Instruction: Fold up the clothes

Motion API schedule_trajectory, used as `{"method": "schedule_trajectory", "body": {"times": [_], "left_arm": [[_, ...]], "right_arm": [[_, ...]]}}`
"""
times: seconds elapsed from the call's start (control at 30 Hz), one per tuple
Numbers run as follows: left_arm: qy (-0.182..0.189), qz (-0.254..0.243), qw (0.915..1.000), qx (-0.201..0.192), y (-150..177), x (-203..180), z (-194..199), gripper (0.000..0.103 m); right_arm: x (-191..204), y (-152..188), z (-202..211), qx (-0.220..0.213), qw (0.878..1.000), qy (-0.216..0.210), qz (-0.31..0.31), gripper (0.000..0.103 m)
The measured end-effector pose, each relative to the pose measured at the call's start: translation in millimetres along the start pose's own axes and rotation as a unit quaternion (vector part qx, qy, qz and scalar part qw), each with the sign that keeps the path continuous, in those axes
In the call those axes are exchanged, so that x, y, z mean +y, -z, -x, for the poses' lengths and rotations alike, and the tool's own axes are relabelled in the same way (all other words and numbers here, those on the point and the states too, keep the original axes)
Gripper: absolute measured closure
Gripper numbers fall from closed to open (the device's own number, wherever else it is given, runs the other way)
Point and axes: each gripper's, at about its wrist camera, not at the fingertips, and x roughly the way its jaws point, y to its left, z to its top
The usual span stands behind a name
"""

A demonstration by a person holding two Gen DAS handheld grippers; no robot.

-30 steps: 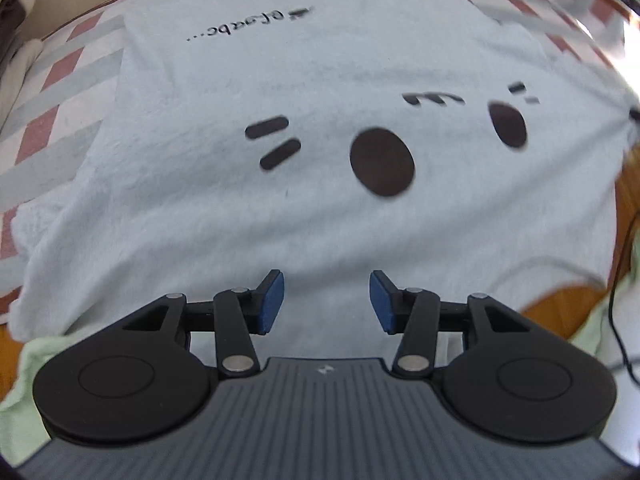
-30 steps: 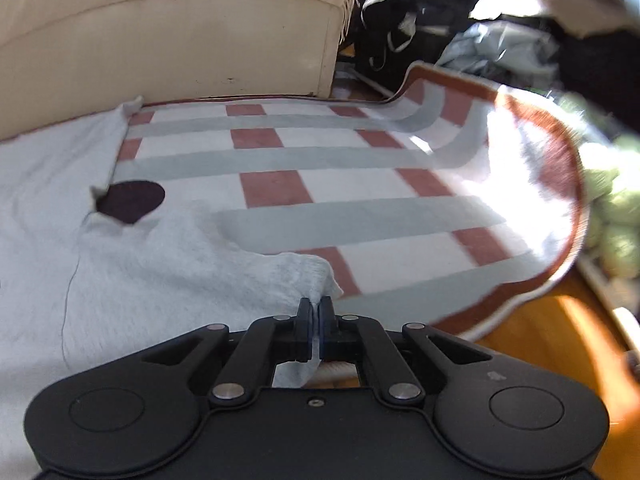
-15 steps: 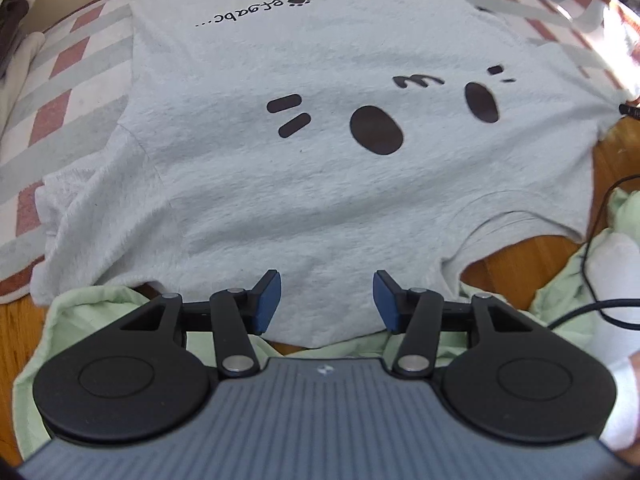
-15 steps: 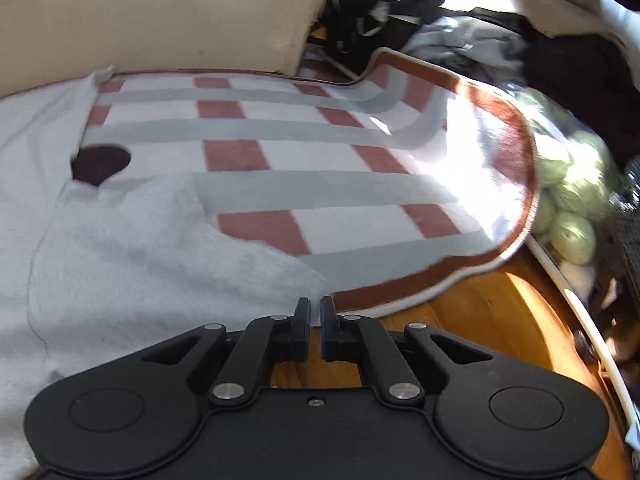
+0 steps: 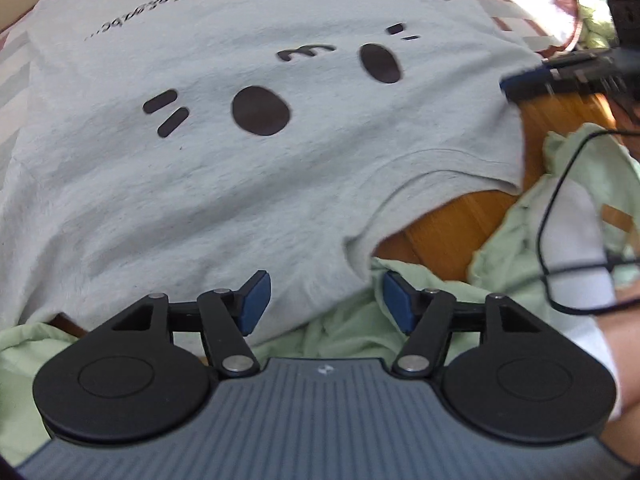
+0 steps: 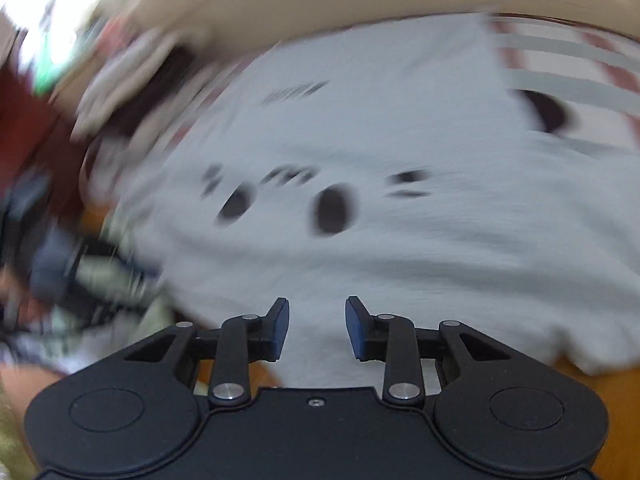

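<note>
Left wrist view: grey T-shirt (image 5: 248, 168) lies spread flat on the striped blanket (image 5: 472, 4), left gripper (image 5: 326, 300) closing (pads apart, clear of fabric) over its near edge, right gripper (image 6: 317, 326) opening, empty.

T-shirt (image 5: 240, 184) apparently flat on blanket (image 5: 472, 4)

One grey T-shirt (image 5: 248, 184) lay ahead of the claws, printed with two dark ovals, one per side of a squiggle. One checked blanket (image 5: 472, 4) lay beyond it. One pale green garment (image 5: 344, 328) sat under the left gripper (image 5: 325, 300). Two grippers were visible, the right gripper (image 6: 317, 328) opening, one black cable (image 5: 560, 184) right of the left one
</note>
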Motion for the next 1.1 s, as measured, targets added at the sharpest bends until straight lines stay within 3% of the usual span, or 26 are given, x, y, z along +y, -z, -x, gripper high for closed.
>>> {"method": "schedule_trajectory", "body": {"times": [0.03, 0.07, 0.2, 0.27, 0.33, 0.4, 0.5, 0.57, 0.6, 0.67, 0.7, 0.73, 0.97, 1.1], "left_arm": [[-0.002, 0.012, 0.9999, 0.006, -3, 4, -2, 0.094], [-0.002, 0.023, 0.9996, 0.014, -6, 8, -4, 0.097], [0.003, 0.031, 0.9985, -0.044, -17, 8, 29, 0.098], [0.03, 0.079, 0.9938, -0.072, -20, 15, 48, 0.098], [0.043, 0.113, 0.9888, -0.087, -20, 22, 60, 0.098], [0.046, 0.127, 0.9861, -0.096, -18, 26, 65, 0.098], [0.056, 0.132, 0.9847, -0.098, -14, 28, 69, 0.098], [0.062, 0.13, 0.9847, -0.097, -9, 25, 72, 0.098], [0.065, 0.133, 0.9843, -0.096, -8, 25, 73, 0.098], [0.072, 0.14, 0.9828, -0.097, -6, 25, 74, 0.098], [0.076, 0.144, 0.9817, -0.099, -5, 26, 75, 0.098], [0.078, 0.146, 0.981, -0.102, -5, 27, 76, 0.098], [0.101, 0.123, 0.9825, -0.097, -1, 21, 80, 0.098], [0.087, 0.137, 0.9861, -0.037, 10, 20, 54, 0.098]], "right_arm": [[10, -3, -9, 0.015, 0.999, -0.005, 0.027, 0.063], [16, -5, -13, 0.023, 0.999, -0.013, 0.047, 0.059], [38, -14, -27, 0.037, 0.99, -0.038, 0.13, 0.055], [52, -15, -30, 0.029, 0.983, -0.052, 0.173, 0.039], [61, -16, -33, 0.023, 0.977, -0.067, 0.203, 0.035], [70, -14, -40, 0.019, 0.972, -0.061, 0.226, 0.034], [81, -9, -65, 0.031, 0.959, 0.018, 0.28, 0.035], [84, -2, -74, 0.018, 0.941, 0.073, 0.331, 0.039], [84, 1, -76, 0.009, 0.932, 0.089, 0.351, 0.047], [78, 3, -72, -0.001, 0.936, 0.066, 0.347, 0.059], [74, 1, -69, -0.006, 0.941, 0.053, 0.335, 0.08], [71, 0, -66, -0.013, 0.944, 0.045, 0.326, 0.091], [55, -2, -40, -0.041, 0.954, -0.007, 0.297, 0.095], [57, 5, -47, 0.011, 0.954, -0.041, 0.297, 0.094]]}}
